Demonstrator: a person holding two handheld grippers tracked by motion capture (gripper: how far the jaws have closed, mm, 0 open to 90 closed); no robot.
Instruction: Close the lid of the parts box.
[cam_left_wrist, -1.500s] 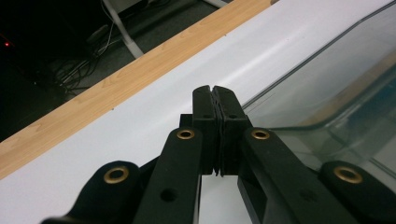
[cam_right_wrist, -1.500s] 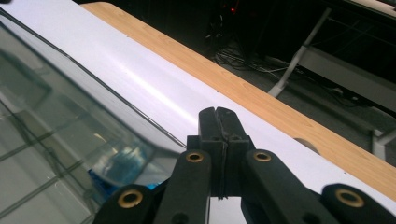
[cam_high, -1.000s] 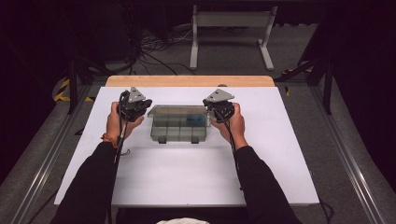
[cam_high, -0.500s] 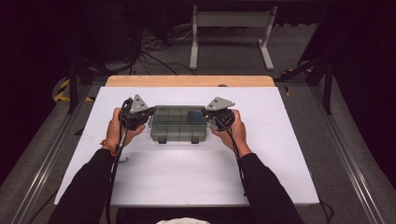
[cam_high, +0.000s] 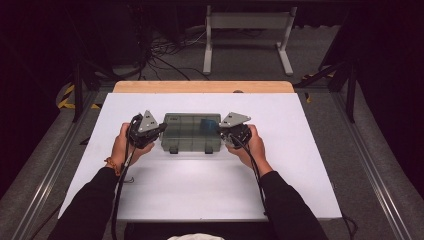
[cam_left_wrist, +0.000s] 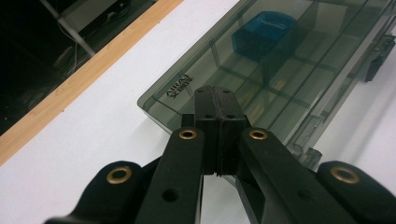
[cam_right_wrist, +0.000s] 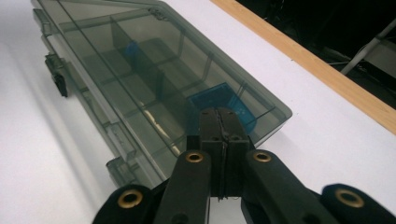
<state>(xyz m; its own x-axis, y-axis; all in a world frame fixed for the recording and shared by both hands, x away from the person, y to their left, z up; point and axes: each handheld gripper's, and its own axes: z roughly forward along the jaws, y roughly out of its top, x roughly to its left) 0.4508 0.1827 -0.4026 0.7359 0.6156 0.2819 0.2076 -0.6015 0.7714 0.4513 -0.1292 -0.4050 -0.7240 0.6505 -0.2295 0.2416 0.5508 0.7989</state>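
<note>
While both tools, left tool (cam_high: 161, 128) and right tool (cam_high: 221, 129), stay pressed together at either end of the smoky organizer box (cam_high: 191, 132), apparently touching it, uneven pushing could skid it across the tabletop (cam_high: 200, 185).

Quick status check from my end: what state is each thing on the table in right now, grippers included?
Left gripper: jaws shut, empty, at the box's left end.
Right gripper: jaws shut, empty, at the box's right end.
Compartment box: flat on the table, lid down.
Front latches: look fastened, hard to confirm.
Blue item: inside a compartment near the right end.
</note>
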